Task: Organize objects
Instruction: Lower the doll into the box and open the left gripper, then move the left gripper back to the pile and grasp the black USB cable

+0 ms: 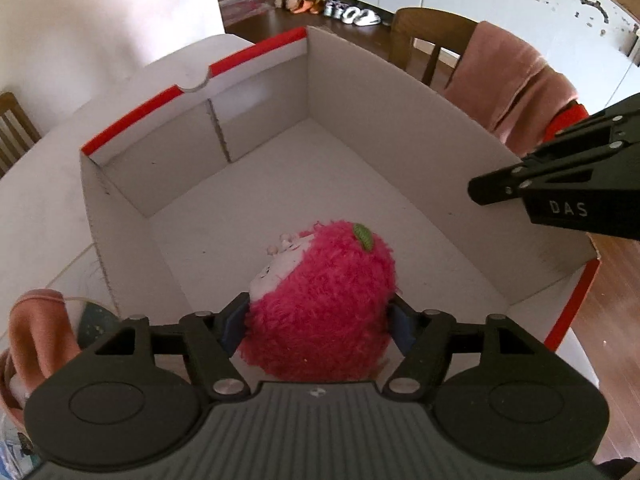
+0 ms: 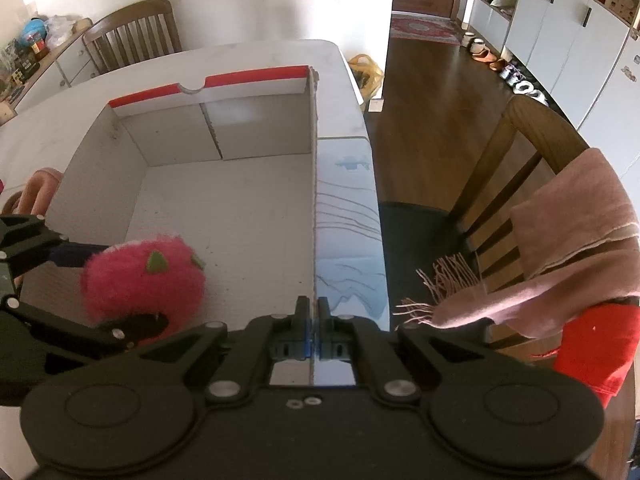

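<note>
The left gripper (image 1: 320,322) holds a fuzzy pink strawberry-shaped plush toy (image 1: 320,300) between its wide jaws, low inside the open white cardboard box with red-edged flaps (image 1: 360,92) on the bench, while the right gripper (image 2: 314,316), jaws closed, pinches the box's wall; placing is underway, and release probably comes next.

The bottom of the fuzzy pink toy (image 1: 320,304) is hidden behind the left gripper (image 1: 318,322), so you cannot tell if it sits on the floor of the white box (image 1: 400,128). The right gripper (image 1: 560,184) is cut off by the side of the left picture. The shoes (image 1: 332,8) far back on the floor are too small and blurry to tell apart.
</note>
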Demonstrator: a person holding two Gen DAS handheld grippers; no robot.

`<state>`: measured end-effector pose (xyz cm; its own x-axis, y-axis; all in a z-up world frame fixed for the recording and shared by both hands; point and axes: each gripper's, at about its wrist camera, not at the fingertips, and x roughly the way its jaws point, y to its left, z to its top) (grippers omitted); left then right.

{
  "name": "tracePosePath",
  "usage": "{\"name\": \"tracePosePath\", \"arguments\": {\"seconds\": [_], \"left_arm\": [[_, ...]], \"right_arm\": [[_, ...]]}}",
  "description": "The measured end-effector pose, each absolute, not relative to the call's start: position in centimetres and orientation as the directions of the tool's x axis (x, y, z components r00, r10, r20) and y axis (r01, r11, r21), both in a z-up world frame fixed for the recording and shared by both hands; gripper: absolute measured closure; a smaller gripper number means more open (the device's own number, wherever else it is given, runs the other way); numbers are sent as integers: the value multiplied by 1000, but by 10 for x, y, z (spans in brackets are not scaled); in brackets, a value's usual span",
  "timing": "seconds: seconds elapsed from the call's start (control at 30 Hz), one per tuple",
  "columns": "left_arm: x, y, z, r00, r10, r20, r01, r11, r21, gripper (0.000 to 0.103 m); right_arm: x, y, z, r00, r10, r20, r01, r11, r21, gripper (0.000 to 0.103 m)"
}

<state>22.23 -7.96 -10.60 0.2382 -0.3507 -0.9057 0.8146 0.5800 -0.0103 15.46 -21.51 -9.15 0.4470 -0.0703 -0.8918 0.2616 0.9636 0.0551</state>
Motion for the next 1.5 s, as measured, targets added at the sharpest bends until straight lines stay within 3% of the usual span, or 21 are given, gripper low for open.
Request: {"name": "tracePosePath", "arguments": {"seconds": [0.2, 0.3, 0.8, 1.5], "left_arm": [[218, -74, -94, 264, -378, -887, 803, 595, -14, 29], [213, -68, -83, 288, -401, -870, 797, 604, -14, 23], [207, 13, -21, 360, -526, -770, 741, 663, -106, 20], [223, 145, -44, 485, -394, -781, 521, 847, -104, 20]], "right_arm": [[153, -215, -91, 447, -67, -892, 252, 966, 54, 102], [154, -214, -91, 446, -69, -892, 249, 967, 49, 102], [152, -212, -89, 437, -82, -896, 266, 963, 42, 102], [160, -211, -88, 401, -100, -911, 307, 951, 31, 101]]}}
